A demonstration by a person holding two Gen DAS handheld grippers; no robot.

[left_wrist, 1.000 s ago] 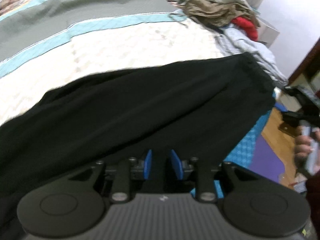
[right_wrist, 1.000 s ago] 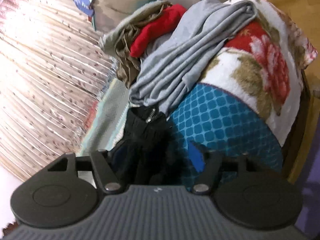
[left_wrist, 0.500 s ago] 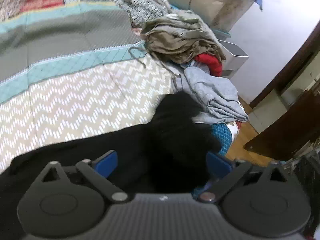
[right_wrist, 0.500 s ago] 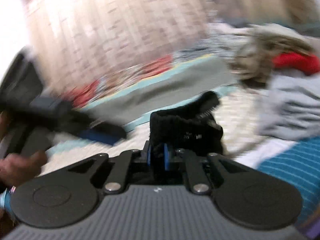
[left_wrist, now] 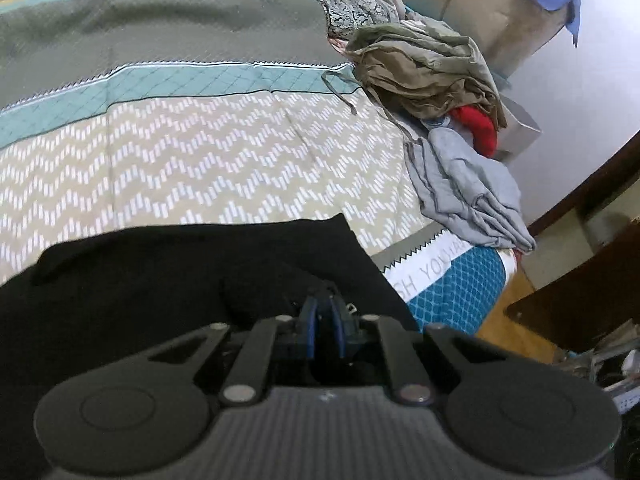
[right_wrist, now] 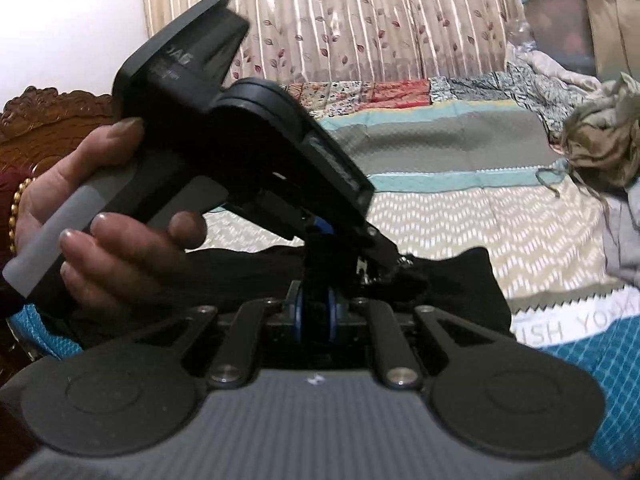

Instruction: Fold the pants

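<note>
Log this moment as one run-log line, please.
phase: folding | left gripper: shut on black fabric pants | right gripper: shut on same pants | pants: lying on zigzag-patterned quilt

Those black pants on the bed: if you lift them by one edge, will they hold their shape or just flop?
The black pants will probably flop: they lie limp and creased on the bedspread. They look thin, so likely light. Each closed tool, left and right, pinches fabric near the same spot, so the rest would likely hang and sag.
</note>
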